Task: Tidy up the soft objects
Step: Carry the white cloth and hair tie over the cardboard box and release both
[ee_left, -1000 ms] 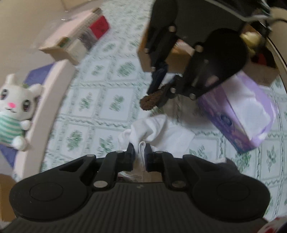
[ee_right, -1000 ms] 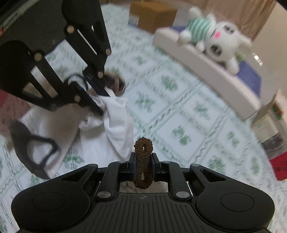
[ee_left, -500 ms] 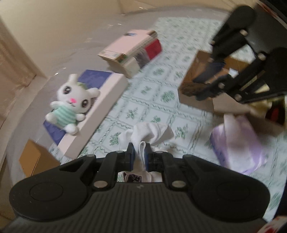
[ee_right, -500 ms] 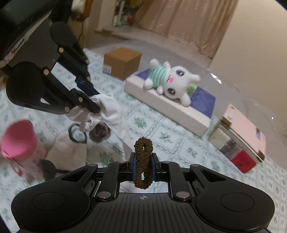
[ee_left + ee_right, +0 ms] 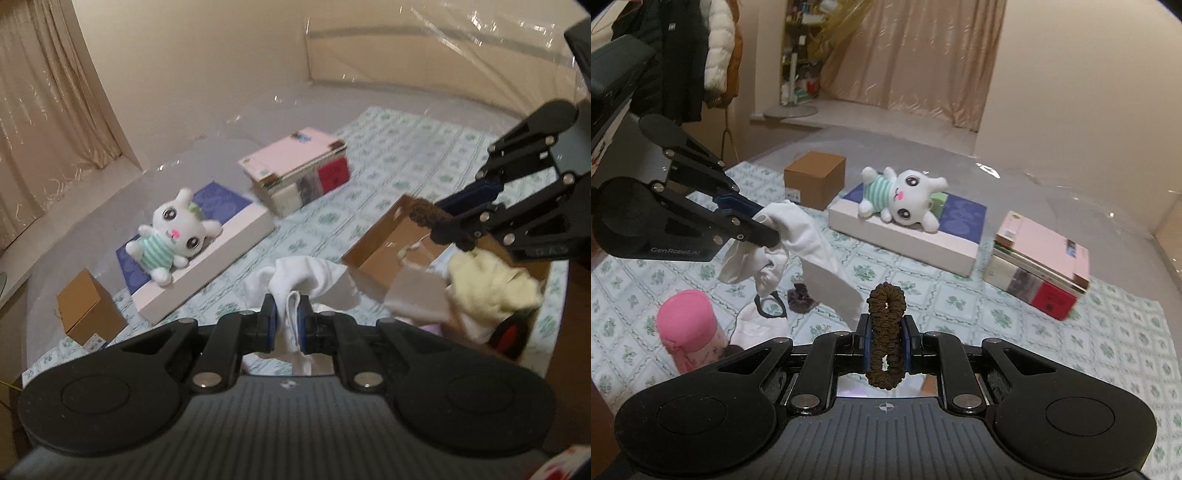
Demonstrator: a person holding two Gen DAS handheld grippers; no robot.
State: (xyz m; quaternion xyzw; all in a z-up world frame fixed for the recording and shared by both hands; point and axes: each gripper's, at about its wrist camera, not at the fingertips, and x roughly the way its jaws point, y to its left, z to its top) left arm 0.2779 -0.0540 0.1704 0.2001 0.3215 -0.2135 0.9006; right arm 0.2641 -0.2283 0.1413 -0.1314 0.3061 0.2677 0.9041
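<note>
The left tongs (image 5: 287, 320) are clamped on a white cloth (image 5: 314, 280), which bunches up just ahead of the pads and hangs in folds below them, clear of the patterned sheet (image 5: 960, 295) underneath. The right tongs (image 5: 885, 332) are clamped on a brown scrunchie (image 5: 886, 332), gripped upright so that its loop sticks up above the pads and a bit hangs below.

In the left wrist view the right tongs (image 5: 448, 221) reach in from the right with the scrunchie (image 5: 424, 214) at their tip, above an open cardboard box (image 5: 384, 243) that lies ahead and to the right of the left tongs. A pale yellow cloth (image 5: 487, 280) lies in that box, under the right tongs.

In the right wrist view the left tongs (image 5: 759, 223) come in from the left with the white cloth (image 5: 809, 243) trailing down and toward the right tongs. Below that cloth, on the sheet, lie a dark purple scrunchie (image 5: 801, 295), a black hair band (image 5: 772, 306) and a pink bottle (image 5: 689, 328). Ahead of both tongs a white plush bunny (image 5: 905, 195) lies on a flat white box (image 5: 905, 240); left of it stands a small brown box (image 5: 814, 179), right of it a stack of books (image 5: 1038, 258).
</note>
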